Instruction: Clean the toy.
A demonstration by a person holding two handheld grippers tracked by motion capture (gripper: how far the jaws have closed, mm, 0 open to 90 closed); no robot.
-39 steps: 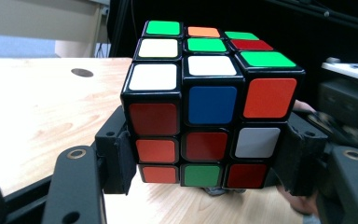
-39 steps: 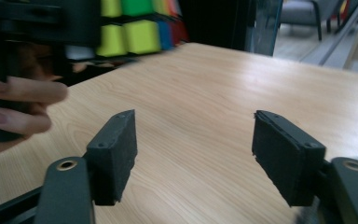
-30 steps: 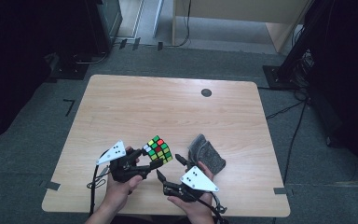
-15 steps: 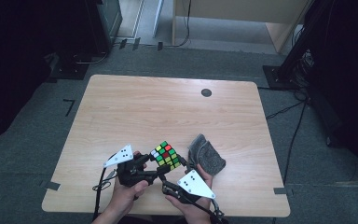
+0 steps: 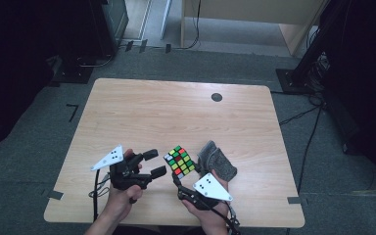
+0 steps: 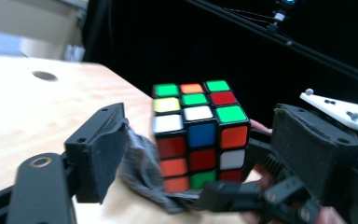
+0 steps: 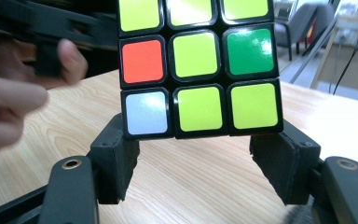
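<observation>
Left claw point(image 5: 149, 163) jaws just opened, spread wide; right claw point(image 5: 176, 178) jaws closing, both hands low, side by side.

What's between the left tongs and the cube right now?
Nothing but bare table: in the high view, the left tongs, just opened, stand apart from the cube, with only wood showing in the gap.

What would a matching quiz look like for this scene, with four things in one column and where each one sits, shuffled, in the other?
Things:
1 puzzle cube
2 grey cloth
3 dark round spot
4 black tape mark

Places:
A on the floor, left of the table
B far part of the tabletop, right of middle
C crumpled, near part of the tabletop, rightmost
D tilted, just left of the crumpled thing

Pairs: 1-D, 2-C, 3-B, 4-A
</observation>
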